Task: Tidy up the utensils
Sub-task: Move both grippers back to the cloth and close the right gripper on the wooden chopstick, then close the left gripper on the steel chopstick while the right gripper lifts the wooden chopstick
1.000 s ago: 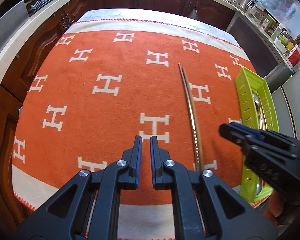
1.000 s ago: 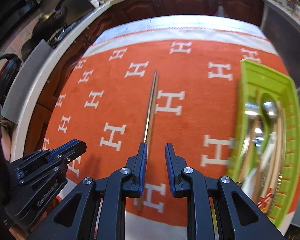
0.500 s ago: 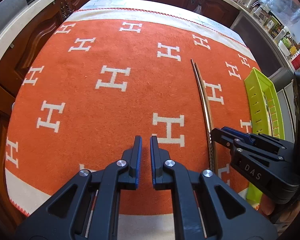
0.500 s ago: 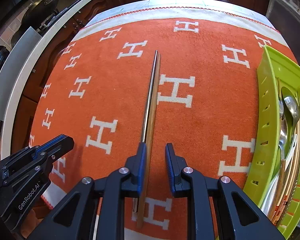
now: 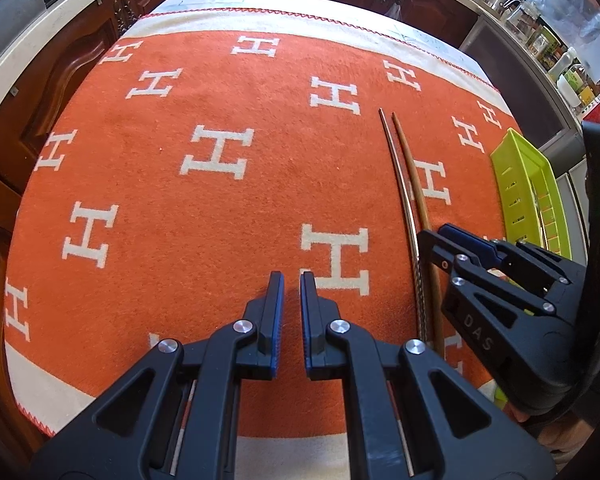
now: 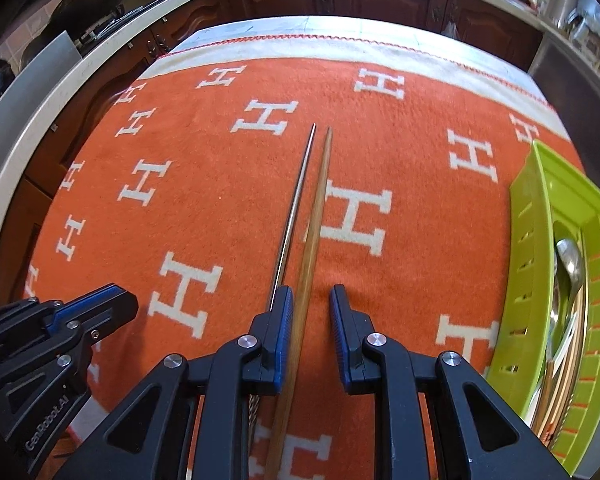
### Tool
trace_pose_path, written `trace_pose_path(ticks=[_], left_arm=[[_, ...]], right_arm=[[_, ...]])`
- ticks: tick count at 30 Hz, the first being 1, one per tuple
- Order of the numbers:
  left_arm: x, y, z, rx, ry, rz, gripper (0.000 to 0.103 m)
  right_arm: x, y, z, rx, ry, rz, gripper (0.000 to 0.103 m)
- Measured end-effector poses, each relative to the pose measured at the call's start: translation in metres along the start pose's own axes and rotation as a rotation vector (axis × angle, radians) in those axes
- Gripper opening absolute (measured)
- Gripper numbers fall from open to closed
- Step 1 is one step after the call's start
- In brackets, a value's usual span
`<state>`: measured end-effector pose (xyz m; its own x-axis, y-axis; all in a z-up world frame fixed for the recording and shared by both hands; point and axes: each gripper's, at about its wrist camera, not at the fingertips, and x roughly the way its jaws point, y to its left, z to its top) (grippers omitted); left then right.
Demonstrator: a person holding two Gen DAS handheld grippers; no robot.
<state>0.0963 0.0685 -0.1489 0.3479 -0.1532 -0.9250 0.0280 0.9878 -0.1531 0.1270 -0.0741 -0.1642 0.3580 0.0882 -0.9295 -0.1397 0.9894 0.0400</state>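
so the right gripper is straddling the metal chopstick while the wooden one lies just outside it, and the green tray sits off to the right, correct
Not quite. The right wrist view shows the wooden chopstick between the fingers of the right gripper, not yet pinched; the metal chopstick lies just outside, running under the left finger. The green tray does sit off to the right.

A fuzzy, matt orange woollen cloth with white H letters (image 6: 400, 152) is covering the counter, and on it a slim, glossy steel chopstick (image 6: 296, 208) is catching the light beside a smooth, satin-finished brown wooden chopstick (image 6: 318, 216). The lime-green slotted plastic tray (image 6: 532, 240) is looking smooth and faintly shiny, with polished metal spoons (image 6: 571, 264) gleaming inside it. The right tongs (image 6: 310, 312) and left tongs (image 5: 291, 300) are showing matt black plastic bodies, ribbed blue pads and bright metal rivets.
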Motion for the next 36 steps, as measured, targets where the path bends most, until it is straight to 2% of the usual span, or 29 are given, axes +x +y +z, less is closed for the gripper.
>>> trace_pose_path(ticks=[3, 5, 15, 18, 25, 31, 36], left_arm=[[0.0, -0.001, 0.001, 0.002, -0.002, 0.001, 0.005], [0.0, -0.002, 0.001, 0.004, -0.001, 0.0, 0.005], [-0.002, -0.022, 0.005, 0.046, -0.003, 0.01, 0.006], [-0.001, -0.031, 0.008, 0.052, -0.003, 0.013, 0.009], [0.004, -0.051, 0.015, 0.064, 0.006, -0.017, 0.023], [0.014, -0.073, 0.024, 0.061, 0.008, -0.044, 0.024], [0.023, -0.096, 0.028, 0.096, 0.0, -0.015, 0.024]], right_arm=[[0.0, 0.004, -0.002, -0.021, -0.021, -0.04, 0.011], [0.0, 0.002, -0.002, -0.007, -0.023, -0.036, 0.007], [-0.009, -0.024, -0.007, 0.1, -0.01, 0.049, 0.006], [-0.021, -0.035, -0.009, 0.138, -0.03, 0.079, 0.006], [-0.049, -0.06, -0.014, 0.217, -0.077, 0.15, 0.006], [-0.061, -0.079, -0.029, 0.261, -0.089, 0.19, 0.006], [-0.063, -0.091, -0.038, 0.29, -0.088, 0.227, 0.006]])
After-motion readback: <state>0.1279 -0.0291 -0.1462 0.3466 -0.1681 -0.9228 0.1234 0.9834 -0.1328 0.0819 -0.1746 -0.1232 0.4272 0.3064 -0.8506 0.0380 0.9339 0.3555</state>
